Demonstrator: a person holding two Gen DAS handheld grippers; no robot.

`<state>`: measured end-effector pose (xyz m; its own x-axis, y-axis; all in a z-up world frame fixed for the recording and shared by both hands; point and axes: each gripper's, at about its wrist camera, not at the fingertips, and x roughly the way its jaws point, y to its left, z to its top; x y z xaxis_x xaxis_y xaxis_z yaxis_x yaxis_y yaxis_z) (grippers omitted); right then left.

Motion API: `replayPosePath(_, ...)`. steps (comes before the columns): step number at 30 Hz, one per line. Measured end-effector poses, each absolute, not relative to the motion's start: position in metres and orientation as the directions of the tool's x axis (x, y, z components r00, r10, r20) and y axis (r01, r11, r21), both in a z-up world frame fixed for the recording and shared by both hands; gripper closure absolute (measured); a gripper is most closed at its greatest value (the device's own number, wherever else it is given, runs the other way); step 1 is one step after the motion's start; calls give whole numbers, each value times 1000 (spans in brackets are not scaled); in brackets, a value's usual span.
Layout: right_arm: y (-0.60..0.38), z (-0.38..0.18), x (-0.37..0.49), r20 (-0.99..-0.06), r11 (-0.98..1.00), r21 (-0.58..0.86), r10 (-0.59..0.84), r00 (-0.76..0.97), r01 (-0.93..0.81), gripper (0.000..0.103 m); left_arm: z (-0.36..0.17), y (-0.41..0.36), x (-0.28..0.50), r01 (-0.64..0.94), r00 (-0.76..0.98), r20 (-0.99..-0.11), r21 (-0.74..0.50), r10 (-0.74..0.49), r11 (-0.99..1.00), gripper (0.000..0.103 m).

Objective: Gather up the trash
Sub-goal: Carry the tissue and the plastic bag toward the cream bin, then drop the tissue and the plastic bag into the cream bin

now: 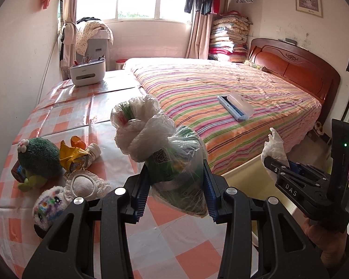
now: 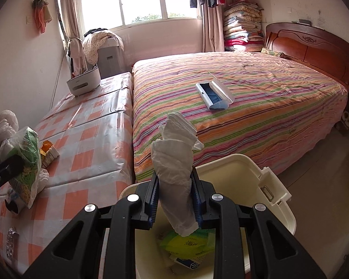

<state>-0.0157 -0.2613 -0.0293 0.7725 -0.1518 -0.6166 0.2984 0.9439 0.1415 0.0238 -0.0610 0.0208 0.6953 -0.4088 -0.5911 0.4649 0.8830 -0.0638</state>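
My left gripper is shut on a knotted clear plastic bag stuffed with green packaging, held above the checked table. The right wrist view shows that bag at the far left. My right gripper is shut on a crumpled white tissue, held over the open cream bin. A green packet and other wrappers lie inside the bin. In the left wrist view the right gripper holds the tissue at the right.
On the table lie a green plush toy, a yellow wrapper, a white lace piece and a white plush. A white organiser stands at its far end. A lint brush lies on the striped bed.
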Motion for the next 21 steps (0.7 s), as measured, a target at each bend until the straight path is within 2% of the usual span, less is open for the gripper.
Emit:
replayPosePath(8,-274,-35,-27,-622,929,172,-155,768,327,76,16,-90,10,513,673,-599,-43,-434,857,62)
replayPosePath(11,-276,-36,-28,-620,927,186,-147,770,326,73,14,-97,11,521,667,-604,-39,-435,853,62)
replayPosePath(13,-278,-35,-29,-617,924,187,-155,772,335,59,12,-100,10,523,664,-608,-37,-435,851,62)
replayPosePath(16,-279,-33,-31,-604,922,190,-160,781,336,48,10,-102,14,525,660,-612,-37,-434,850,62)
replayPosePath(21,-281,-33,-31,-602,918,205,-154,783,338,43,7,-109,16,531,650,-625,-35,-433,847,62)
